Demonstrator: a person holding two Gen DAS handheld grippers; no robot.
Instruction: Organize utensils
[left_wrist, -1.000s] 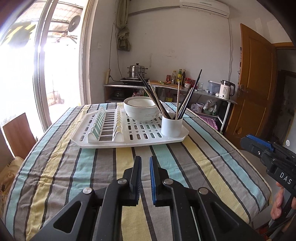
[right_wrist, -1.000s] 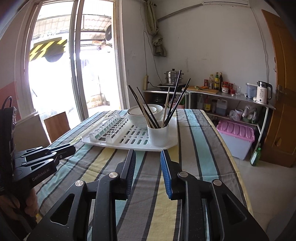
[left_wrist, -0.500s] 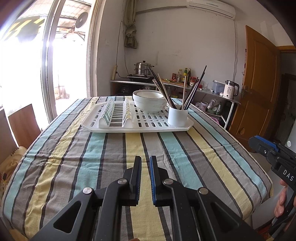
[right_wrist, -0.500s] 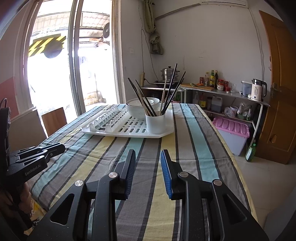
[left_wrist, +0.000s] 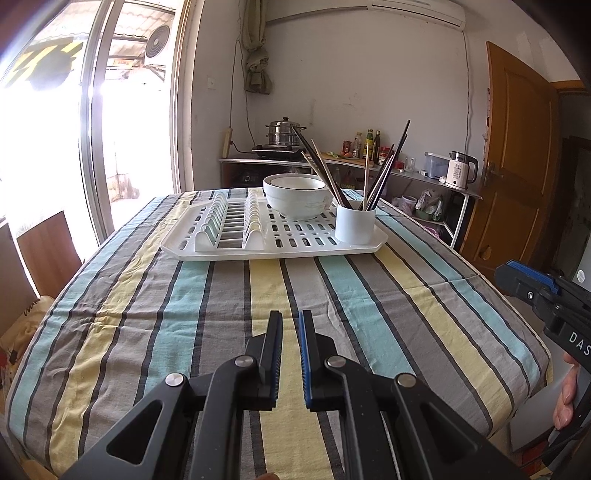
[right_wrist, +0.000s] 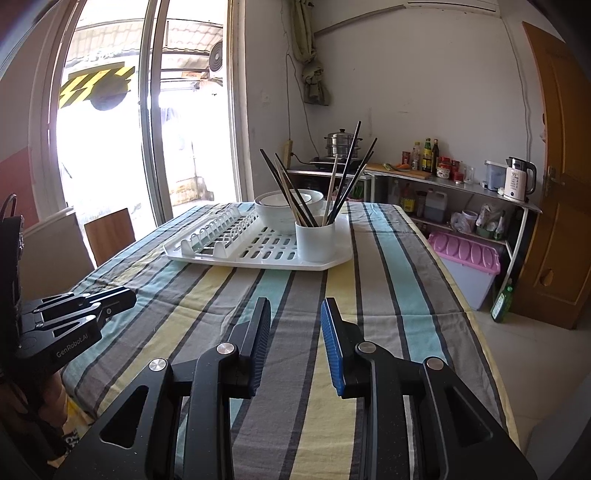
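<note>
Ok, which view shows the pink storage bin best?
The right wrist view: the pink storage bin stands in plain sight on the floor under the metal shelf. The left wrist view does not show it clearly; the table hides that area.

Both wrist views face across the striped table (left_wrist: 207, 295), sharing the drying rack (right_wrist: 221, 254).

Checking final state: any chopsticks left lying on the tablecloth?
No, all the chopsticks stand in the white cup on the drying rack; the striped tablecloth shows none.
</note>
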